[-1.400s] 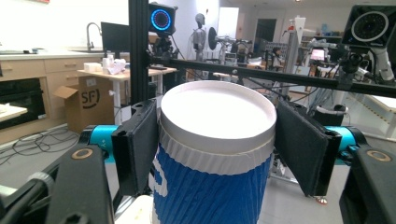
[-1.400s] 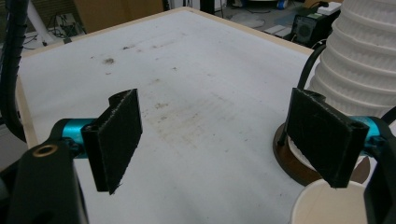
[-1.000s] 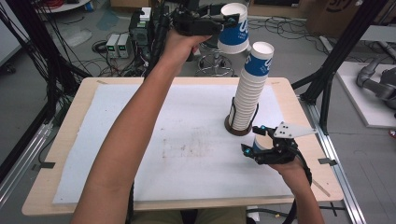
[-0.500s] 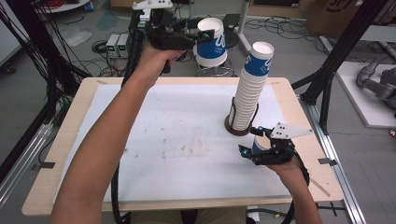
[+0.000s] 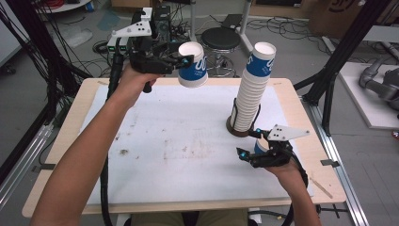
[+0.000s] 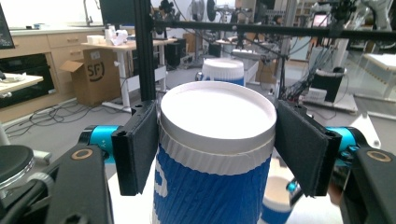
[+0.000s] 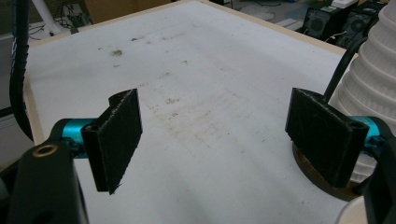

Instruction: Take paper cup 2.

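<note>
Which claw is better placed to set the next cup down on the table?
Left. The left claw is already shut on a blue cup, held above the table's far edge. The right claw is open with nothing between its jaws, low beside the cup stack.

Each hand carries a black gripper. The left gripper (image 5: 181,60) has a grey three-cornered plate on top, dotted with small dark marks, and a black corrugated cable trailing from it along the bare forearm. The right gripper (image 5: 248,144) bears the same grey plate. Both have flat black jaw pads (foam-like, with a rough face) on turquoise metal mounts, with brass-ringed screw holes in the black arms below.
</note>
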The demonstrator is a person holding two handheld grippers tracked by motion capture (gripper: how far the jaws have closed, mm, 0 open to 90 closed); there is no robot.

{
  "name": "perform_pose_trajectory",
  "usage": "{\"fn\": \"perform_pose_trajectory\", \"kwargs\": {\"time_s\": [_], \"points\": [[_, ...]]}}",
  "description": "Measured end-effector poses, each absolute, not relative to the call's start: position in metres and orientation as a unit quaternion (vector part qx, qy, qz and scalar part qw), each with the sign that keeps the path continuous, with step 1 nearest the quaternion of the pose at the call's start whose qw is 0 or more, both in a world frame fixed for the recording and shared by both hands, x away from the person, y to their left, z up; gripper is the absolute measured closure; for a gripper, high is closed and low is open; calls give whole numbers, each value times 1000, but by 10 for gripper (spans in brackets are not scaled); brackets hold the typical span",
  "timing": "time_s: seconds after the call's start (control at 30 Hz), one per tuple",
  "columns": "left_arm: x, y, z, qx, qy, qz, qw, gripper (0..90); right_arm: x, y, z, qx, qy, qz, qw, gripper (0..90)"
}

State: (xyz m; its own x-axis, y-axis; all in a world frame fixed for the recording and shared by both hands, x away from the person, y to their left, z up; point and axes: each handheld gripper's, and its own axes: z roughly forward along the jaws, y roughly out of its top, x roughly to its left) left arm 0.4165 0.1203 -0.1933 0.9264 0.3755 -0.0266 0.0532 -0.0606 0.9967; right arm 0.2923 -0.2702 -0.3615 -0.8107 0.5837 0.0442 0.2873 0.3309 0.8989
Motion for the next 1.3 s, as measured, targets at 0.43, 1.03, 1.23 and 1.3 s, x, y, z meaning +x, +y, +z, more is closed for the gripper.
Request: {"fn": "perform_pose_trajectory", "kwargs": {"time_s": [0.43,1.03,1.23,1.3], "points": [[392,158,-216,720,152,124,666,322,292,-269,-362,268,804,510,143,191],[362,196,-267,733,164,129,648,322,293,-262,-366,263,805,512,140,191],[355,210,-281,732,171,133,646,322,294,-260,-368,261,803,518,138,191],[352,214,-285,729,175,136,648,322,295,-259,-368,261,802,521,134,191]]}}
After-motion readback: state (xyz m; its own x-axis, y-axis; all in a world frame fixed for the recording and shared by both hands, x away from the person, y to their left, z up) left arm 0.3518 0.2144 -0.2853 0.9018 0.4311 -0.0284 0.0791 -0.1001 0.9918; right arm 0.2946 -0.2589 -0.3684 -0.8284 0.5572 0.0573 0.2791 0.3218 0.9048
